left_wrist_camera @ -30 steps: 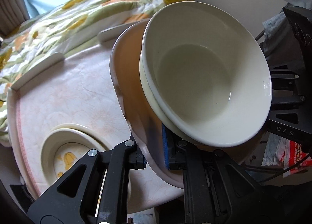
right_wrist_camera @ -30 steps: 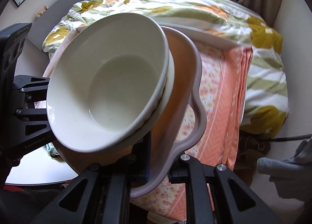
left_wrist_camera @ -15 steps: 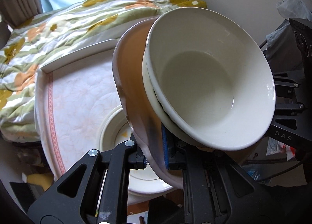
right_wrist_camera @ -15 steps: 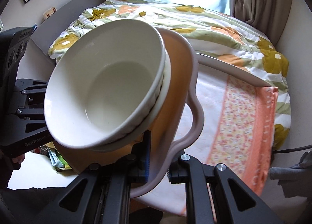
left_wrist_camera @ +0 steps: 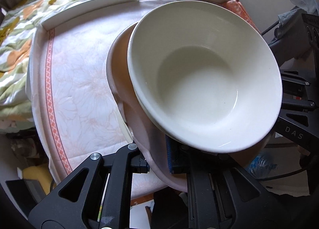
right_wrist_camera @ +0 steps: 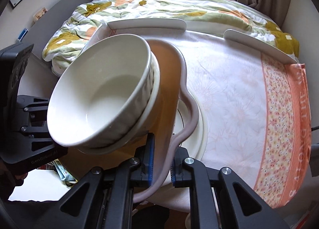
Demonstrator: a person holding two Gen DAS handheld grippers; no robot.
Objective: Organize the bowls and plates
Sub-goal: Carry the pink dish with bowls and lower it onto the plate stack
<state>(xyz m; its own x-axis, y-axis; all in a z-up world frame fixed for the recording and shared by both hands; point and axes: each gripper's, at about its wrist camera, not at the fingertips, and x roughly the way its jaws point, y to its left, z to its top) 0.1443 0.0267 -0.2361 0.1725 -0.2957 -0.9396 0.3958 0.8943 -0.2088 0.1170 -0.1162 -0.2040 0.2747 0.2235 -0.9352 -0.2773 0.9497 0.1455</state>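
- The tray (left_wrist_camera: 127, 97) (right_wrist_camera: 169, 81), pink with a wavy rim, is serving as the landmark; it is hanging tilted above a cloth-covered table (left_wrist_camera: 83, 81) (right_wrist_camera: 235, 97).
- A white bowl (left_wrist_camera: 203, 73) (right_wrist_camera: 99, 97) is sitting inside the tray, nested in a second shallow dish (right_wrist_camera: 153, 97) whose rim is peeking out beneath it.
- Under the tray, a cream plate (right_wrist_camera: 199, 129) is lying on the table.
- The left gripper (left_wrist_camera: 157, 161) is clenching the tray's left rim, blue pads pressing both faces.
- The right gripper (right_wrist_camera: 162, 165) is clamping the tray's right rim, jaws nearly closed on it.
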